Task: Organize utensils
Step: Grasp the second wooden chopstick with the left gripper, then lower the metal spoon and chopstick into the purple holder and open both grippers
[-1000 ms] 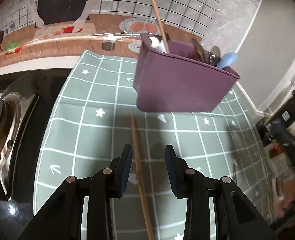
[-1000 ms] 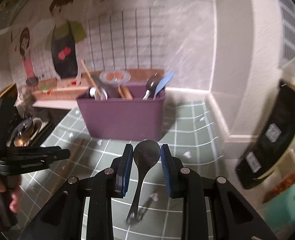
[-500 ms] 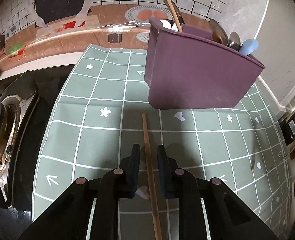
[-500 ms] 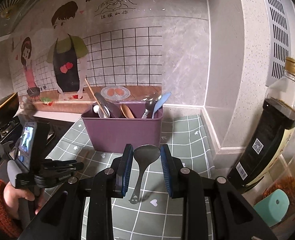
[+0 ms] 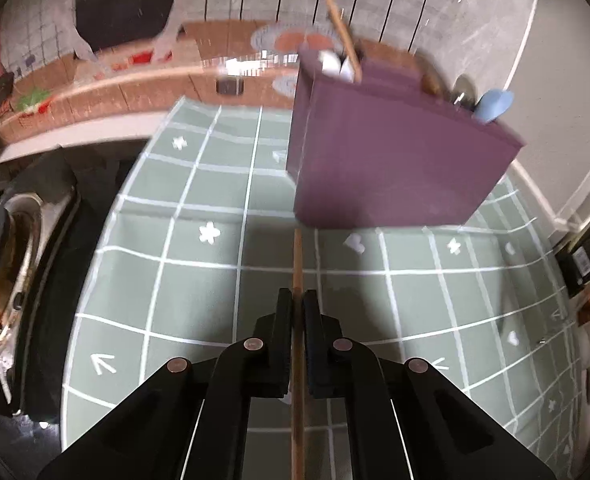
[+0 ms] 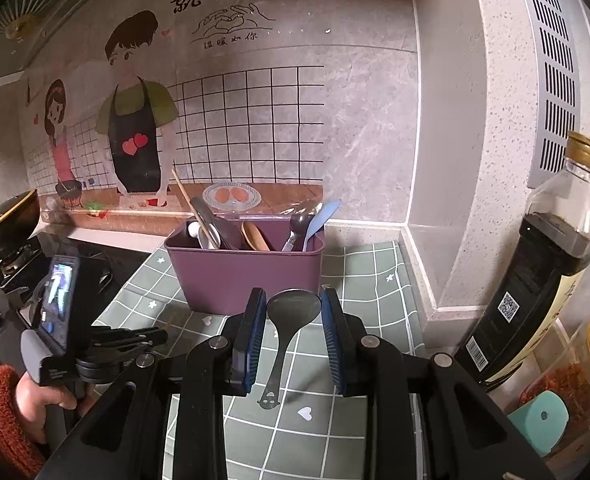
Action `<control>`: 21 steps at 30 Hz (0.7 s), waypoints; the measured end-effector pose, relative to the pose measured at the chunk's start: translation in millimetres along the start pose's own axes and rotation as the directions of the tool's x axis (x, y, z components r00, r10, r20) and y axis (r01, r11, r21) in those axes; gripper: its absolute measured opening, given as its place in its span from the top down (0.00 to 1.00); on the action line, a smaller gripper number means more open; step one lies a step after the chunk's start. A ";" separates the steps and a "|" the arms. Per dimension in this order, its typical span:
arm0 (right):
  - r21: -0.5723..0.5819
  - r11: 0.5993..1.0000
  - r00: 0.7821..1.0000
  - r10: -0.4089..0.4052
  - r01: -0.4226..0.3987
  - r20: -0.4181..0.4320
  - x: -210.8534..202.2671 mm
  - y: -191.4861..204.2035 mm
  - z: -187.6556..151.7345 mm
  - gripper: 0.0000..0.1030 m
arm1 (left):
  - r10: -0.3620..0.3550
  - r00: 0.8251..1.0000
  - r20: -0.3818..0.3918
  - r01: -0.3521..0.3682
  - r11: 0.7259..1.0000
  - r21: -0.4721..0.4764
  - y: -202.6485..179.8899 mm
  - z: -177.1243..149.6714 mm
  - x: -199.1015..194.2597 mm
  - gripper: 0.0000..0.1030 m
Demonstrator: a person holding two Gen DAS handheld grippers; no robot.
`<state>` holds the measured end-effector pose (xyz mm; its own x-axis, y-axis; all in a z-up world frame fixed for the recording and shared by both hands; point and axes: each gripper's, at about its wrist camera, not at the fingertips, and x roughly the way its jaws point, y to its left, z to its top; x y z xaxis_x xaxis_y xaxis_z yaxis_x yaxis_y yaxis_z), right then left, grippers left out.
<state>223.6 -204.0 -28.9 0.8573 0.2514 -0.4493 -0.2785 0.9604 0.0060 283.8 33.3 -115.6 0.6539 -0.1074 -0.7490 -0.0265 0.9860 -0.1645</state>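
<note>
A purple utensil bin stands on the green grid mat, holding a wooden chopstick, spoons and a blue spoon. My left gripper is shut on a second wooden chopstick that points at the bin's base. In the right wrist view the bin stands ahead. My right gripper is shut on a dark metal spoon, bowl up, handle hanging down above the mat. The left gripper also shows there, low at the left.
A gas stove with a wok lies left of the mat. A dark sauce bottle and a spice jar stand at the right. The tiled wall is behind the bin.
My left gripper has closed on the chopstick on the mat. My right gripper has risen and pulled back a little with the spoon in it.
</note>
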 end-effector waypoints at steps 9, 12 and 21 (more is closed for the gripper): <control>0.002 1.000 0.998 -0.002 0.002 0.056 -14.4 -1.7 19.7 0.75 | -0.115 0.971 0.210 0.124 0.992 -0.032 -3.3 32.7 -87.4 0.95; -0.012 1.000 0.995 -0.002 0.004 0.102 -24.4 -1.4 42.1 0.75 | -0.160 0.934 0.320 0.183 0.982 -0.043 -8.6 59.3 -127.7 0.95; -0.039 0.999 0.959 -0.022 0.034 0.283 -43.6 -7.4 133.9 0.75 | -0.193 0.688 0.700 0.232 0.972 0.040 -31.7 126.7 -206.7 0.95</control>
<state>246.3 -206.1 110.4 0.9507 0.2540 -0.1780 -0.2656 0.9631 -0.0440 245.2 40.4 125.7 0.9840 -0.1746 -0.0340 0.1559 0.9385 -0.3081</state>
